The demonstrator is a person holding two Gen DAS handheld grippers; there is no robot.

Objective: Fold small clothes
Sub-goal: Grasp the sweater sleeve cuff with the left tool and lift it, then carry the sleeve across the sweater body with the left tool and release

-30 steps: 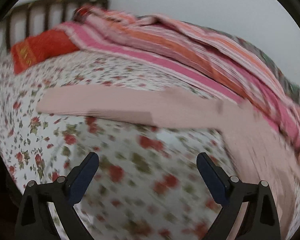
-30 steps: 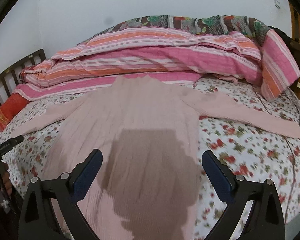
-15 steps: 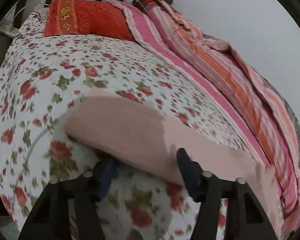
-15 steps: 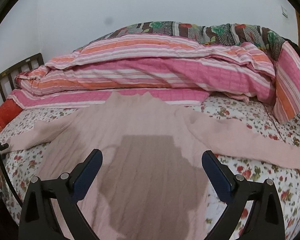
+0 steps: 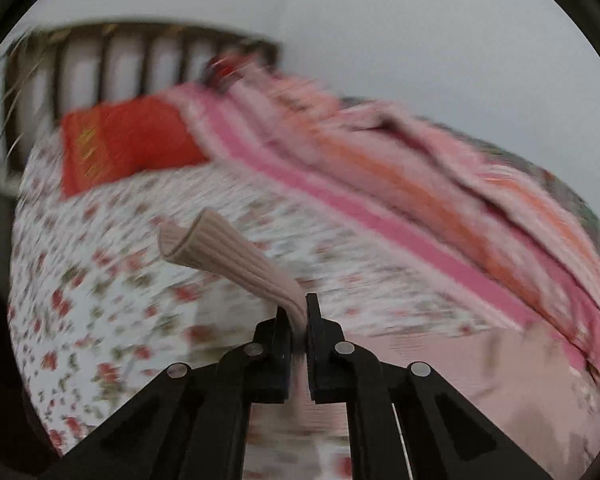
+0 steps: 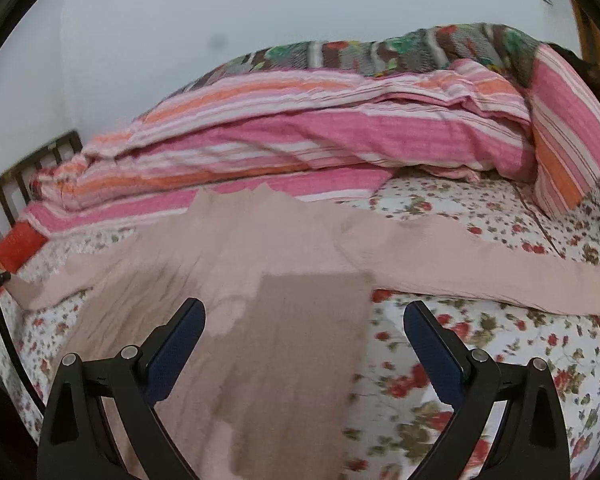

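Observation:
A pale pink ribbed sweater (image 6: 236, 264) lies flat on the floral bedsheet (image 6: 460, 360), its sleeves spread left and right. My left gripper (image 5: 299, 312) is shut on the left sleeve (image 5: 228, 256) near its cuff and holds it lifted off the bed; the cuff sticks up past the fingers. The sweater's body shows at the lower right of the left wrist view (image 5: 480, 376). My right gripper (image 6: 304, 340) is open and empty above the sweater's lower body, with the right sleeve (image 6: 480, 264) stretched out beyond it.
A pink and orange striped quilt (image 6: 320, 136) is heaped along the far side of the bed. A red pillow (image 5: 124, 144) lies by the dark wooden headboard (image 5: 100, 68). A white wall stands behind.
My left gripper has closed on the sleeve's cuff end and raised it off the sheet. My right gripper has shifted slightly over the sweater and stays open.

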